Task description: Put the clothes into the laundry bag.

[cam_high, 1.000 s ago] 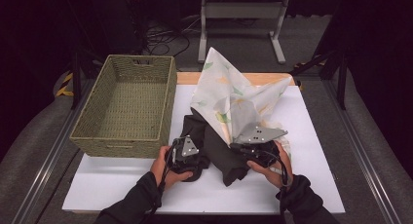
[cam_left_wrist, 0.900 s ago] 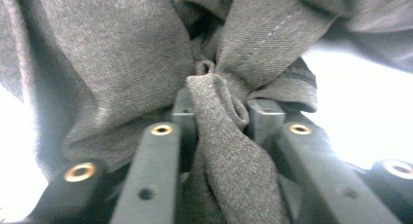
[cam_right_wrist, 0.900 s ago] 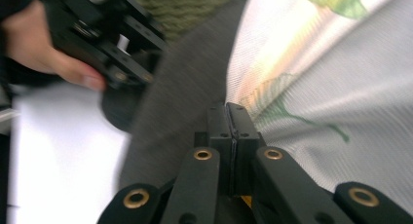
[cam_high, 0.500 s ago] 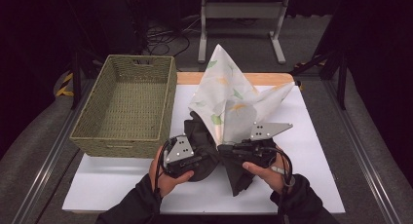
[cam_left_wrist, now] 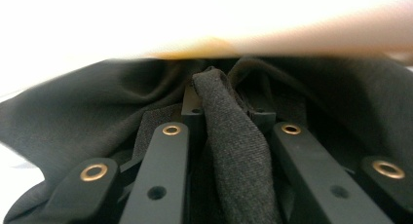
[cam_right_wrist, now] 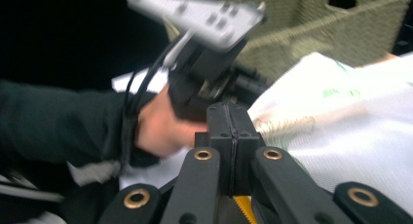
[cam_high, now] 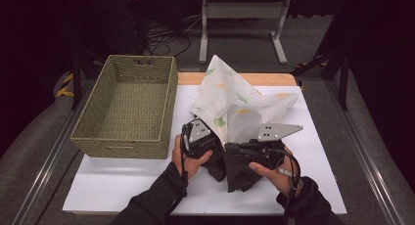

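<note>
**user_a:** So what's going on with the two cloths here? Looks like both grippers are lifting a pile off the white table (cam_high: 122, 186).

**user_b:** Yeah, the left gripper (cam_left_wrist: 229, 112) is pinching a rolled fold of the dark cloth (cam_left_wrist: 234, 151). Its jaws have just been closing and the fold is sitting right between them, so I'm reading that as a grab. The right gripper (cam_right_wrist: 229, 131) is clamped tight, jaws pressed together, and I can't make out any fabric in the seam, though from the high view it's sitting right on the dark cloth (cam_high: 240, 171).

**user_a:** And the white patterned cloth (cam_high: 235, 102)?

**user_b:** It's tenting up behind both hands, mid-table, just right of the wicker basket (cam_high: 129, 107). My guess is they're holding the dark one from two sides to pull it apart from the white one.

**user_a:** High view isn't showing the jaws at all, tbh.

**user_b:** Right, the grey plates are hiding them. The gripper views are giving the jaws; the high view is giving the layout.
</note>
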The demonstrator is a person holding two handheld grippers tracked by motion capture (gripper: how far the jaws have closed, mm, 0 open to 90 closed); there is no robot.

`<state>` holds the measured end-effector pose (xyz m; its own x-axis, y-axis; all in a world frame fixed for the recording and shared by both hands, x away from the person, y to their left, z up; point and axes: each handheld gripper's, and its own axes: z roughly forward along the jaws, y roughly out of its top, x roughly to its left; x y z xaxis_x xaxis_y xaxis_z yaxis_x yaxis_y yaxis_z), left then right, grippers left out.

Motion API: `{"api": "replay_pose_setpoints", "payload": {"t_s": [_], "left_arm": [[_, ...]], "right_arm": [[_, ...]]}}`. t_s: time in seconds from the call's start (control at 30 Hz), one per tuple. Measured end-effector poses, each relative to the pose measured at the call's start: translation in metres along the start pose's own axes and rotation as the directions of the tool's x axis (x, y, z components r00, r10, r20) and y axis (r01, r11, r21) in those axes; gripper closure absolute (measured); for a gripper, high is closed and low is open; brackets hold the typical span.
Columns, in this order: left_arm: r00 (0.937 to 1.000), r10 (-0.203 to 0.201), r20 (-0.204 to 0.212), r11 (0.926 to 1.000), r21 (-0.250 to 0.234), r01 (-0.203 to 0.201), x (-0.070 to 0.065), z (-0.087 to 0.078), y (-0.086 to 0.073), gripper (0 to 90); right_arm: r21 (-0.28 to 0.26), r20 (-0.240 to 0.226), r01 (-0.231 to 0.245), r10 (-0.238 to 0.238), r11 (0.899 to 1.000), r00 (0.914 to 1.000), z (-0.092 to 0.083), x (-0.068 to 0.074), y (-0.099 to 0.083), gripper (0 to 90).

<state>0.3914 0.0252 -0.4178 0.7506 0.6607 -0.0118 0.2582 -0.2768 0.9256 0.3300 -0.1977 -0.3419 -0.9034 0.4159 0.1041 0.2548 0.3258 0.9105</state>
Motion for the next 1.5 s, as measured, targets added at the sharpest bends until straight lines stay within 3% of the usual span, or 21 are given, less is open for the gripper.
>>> {"api": "replay_pose_setpoints", "payload": {"t_s": [0.1,0.13,0.2,0.27,0.33,0.37,0.43,0.47,0.57,0.6,0.67,0.73,0.83,1.0,1.03,1.17,1.2,1.27,1.37,1.43,1.5], "left_arm": [[0.9971,-0.062,-0.045,0.9981,-0.001,0.062,0.010,0.012,-0.004,75.4],[0.9971,-0.062,-0.045,0.9981,-0.001,0.062,0.010,0.012,-0.004,73.8],[0.9919,-0.121,-0.040,0.9927,-0.013,0.120,0.017,0.016,-0.007,71.7],[0.9917,-0.126,-0.029,0.9919,-0.021,0.125,0.020,0.010,-0.009,65.6],[0.9943,-0.105,-0.020,0.9942,-0.026,0.105,0.022,0.005,-0.009,47.0],[0.9976,-0.068,-0.012,0.9976,-0.016,0.068,0.023,-0.003,-0.009,47.0],[0.9996,-0.026,0.012,0.9997,-0.004,0.026,0.024,-0.019,-0.011,35.1],[0.9994,0.016,0.031,0.9998,0.011,-0.016,0.025,-0.033,-0.013,28.3],[0.9946,0.055,0.088,0.9959,0.066,-0.061,0.022,-0.053,-0.017,21.2],[0.9902,0.072,0.120,0.9929,0.086,-0.083,0.020,-0.059,-0.018,18.3],[0.9855,0.118,0.122,0.9862,0.101,-0.131,0.010,-0.067,-0.023,17.0],[0.9710,0.124,0.204,0.9796,0.131,-0.153,0.001,-0.069,-0.026,19.8],[0.9603,0.068,0.271,0.9807,0.158,-0.114,-0.005,-0.063,-0.030,17.0],[0.9511,0.032,0.307,0.9768,0.192,-0.095,-0.020,-0.034,-0.033,8.6],[0.9438,-0.002,0.330,0.9795,0.191,-0.064,-0.023,-0.028,-0.032,5.0],[0.9493,-0.055,0.309,0.9791,0.203,-0.009,-0.029,-0.011,-0.030,2.1],[0.9621,-0.058,0.266,0.9761,0.217,-0.001,-0.031,-0.004,-0.029,2.5],[0.9769,-0.059,0.206,0.9755,0.220,0.012,-0.035,0.007,-0.029,3.5],[0.9893,-0.040,0.140,0.9759,0.218,0.009,-0.036,0.016,-0.028,15.8],[0.9899,-0.045,0.134,0.9782,0.207,0.017,-0.032,0.021,-0.027,23.9],[0.9928,-0.004,0.120,0.9821,0.187,-0.019,-0.029,0.023,-0.025,44.2]], "right_arm": [[0.059,0.048,0.003,-0.006,0.998,0.9988,0.003,-0.006,-0.015,90.0],[0.059,0.048,0.003,-0.006,0.998,0.9988,0.003,-0.006,-0.015,90.0],[0.100,0.109,0.021,-0.032,0.995,0.9935,0.005,-0.011,-0.025,90.0],[0.119,0.155,0.030,-0.048,0.992,0.9867,0.005,-0.016,-0.032,90.0],[0.147,0.191,0.031,-0.059,0.989,0.9799,0.005,-0.021,-0.039,90.0],[0.147,0.191,0.031,-0.059,0.989,0.9799,0.005,-0.021,-0.039,90.0],[0.147,0.206,0.030,-0.061,0.989,0.9767,0.004,-0.024,-0.042,90.0],[0.135,0.206,0.015,-0.043,0.991,0.9776,0.001,-0.027,-0.044,90.0],[0.127,0.211,0.008,-0.035,0.992,0.9768,-0.001,-0.028,-0.044,90.0],[0.125,0.213,0.008,-0.034,0.992,0.9765,0.000,-0.028,-0.044,90.0],[0.126,0.215,0.013,-0.040,0.992,0.9757,0.000,-0.026,-0.043,90.0],[0.127,0.212,0.014,-0.040,0.992,0.9764,0.002,-0.025,-0.042,90.0],[0.131,0.214,0.021,-0.049,0.991,0.9757,0.004,-0.024,-0.042,90.0],[0.139,0.199,0.029,-0.056,0.990,0.9783,0.011,-0.021,-0.042,90.0],[0.139,0.198,0.027,-0.054,0.990,0.9787,0.012,-0.021,-0.042,90.0],[0.145,0.179,0.026,-0.052,0.989,0.9826,0.016,-0.018,-0.044,90.0],[0.149,0.174,0.028,-0.054,0.988,0.9833,0.018,-0.017,-0.044,90.0],[0.154,0.172,0.031,-0.058,0.988,0.9833,0.019,-0.017,-0.044,90.0],[0.155,0.156,0.028,-0.052,0.987,0.9864,0.020,-0.015,-0.044,90.0],[0.143,0.144,0.017,-0.038,0.990,0.9888,0.019,-0.015,-0.043,90.0],[0.138,0.139,0.012,-0.031,0.990,0.9898,0.018,-0.015,-0.043,90.0]]}}
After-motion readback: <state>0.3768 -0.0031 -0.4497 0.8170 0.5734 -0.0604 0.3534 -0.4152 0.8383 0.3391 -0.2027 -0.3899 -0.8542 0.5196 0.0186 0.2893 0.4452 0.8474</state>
